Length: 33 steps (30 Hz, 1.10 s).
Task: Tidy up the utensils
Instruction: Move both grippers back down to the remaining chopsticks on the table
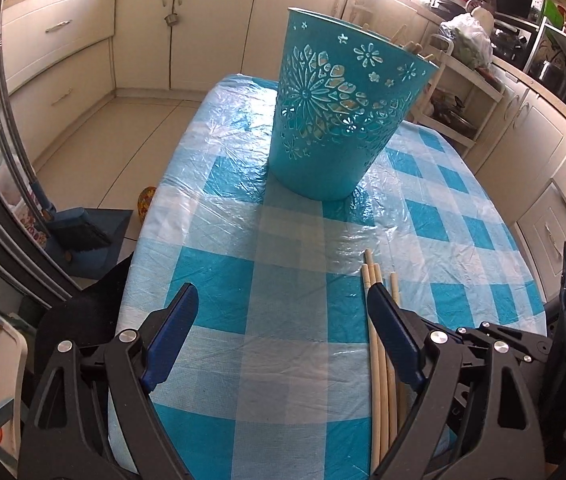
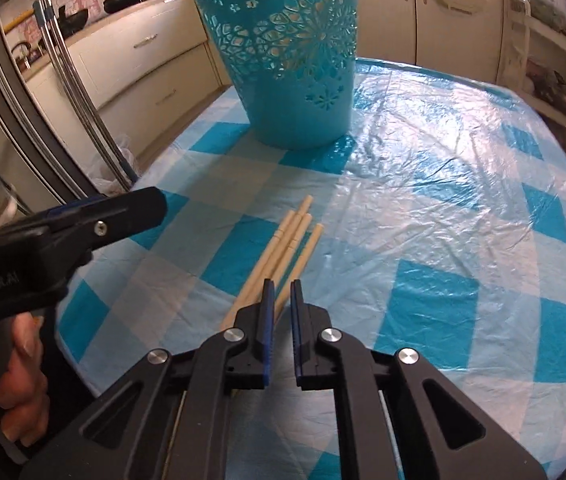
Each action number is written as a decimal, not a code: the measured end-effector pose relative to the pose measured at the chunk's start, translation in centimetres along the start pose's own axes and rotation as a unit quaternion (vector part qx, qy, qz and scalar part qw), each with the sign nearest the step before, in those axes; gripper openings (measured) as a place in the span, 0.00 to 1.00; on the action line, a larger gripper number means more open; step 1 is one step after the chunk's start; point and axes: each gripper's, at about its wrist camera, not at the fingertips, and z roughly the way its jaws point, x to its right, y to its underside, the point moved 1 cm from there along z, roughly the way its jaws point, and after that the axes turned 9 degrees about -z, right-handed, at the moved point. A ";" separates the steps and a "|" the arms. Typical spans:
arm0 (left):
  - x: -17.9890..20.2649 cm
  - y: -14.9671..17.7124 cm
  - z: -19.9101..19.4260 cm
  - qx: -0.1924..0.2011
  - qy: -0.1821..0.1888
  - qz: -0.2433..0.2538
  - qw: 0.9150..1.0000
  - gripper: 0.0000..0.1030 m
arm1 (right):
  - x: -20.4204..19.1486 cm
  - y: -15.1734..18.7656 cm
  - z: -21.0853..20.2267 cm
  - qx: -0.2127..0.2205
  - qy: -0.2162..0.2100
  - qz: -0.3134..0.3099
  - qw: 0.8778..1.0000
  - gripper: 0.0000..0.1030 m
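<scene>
A teal cut-out bucket (image 1: 335, 116) stands on the checked table, also in the right wrist view (image 2: 287, 60); wooden sticks poke above its rim (image 1: 411, 46). Several wooden chopsticks (image 1: 379, 356) lie on the cloth near the front edge, also in the right wrist view (image 2: 283, 248). My left gripper (image 1: 283, 292) is open and empty, its right finger over the chopsticks. It shows from the side in the right wrist view (image 2: 139, 208). My right gripper (image 2: 281, 284) is nearly closed with a narrow gap, empty, just above the chopsticks' near ends.
The table (image 2: 463, 208) has a blue and white checked cloth under clear plastic. Kitchen cabinets (image 1: 211, 24) line the back. A dustpan and brush (image 1: 83, 236) sit on the floor at left. A shelf unit (image 1: 459, 92) stands behind the table at right.
</scene>
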 end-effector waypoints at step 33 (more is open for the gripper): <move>5.4 0.2 6.1 -0.069 -0.034 0.132 0.988 0.15 | 3.9 -0.7 0.0 0.008 0.002 -0.022 1.000 0.08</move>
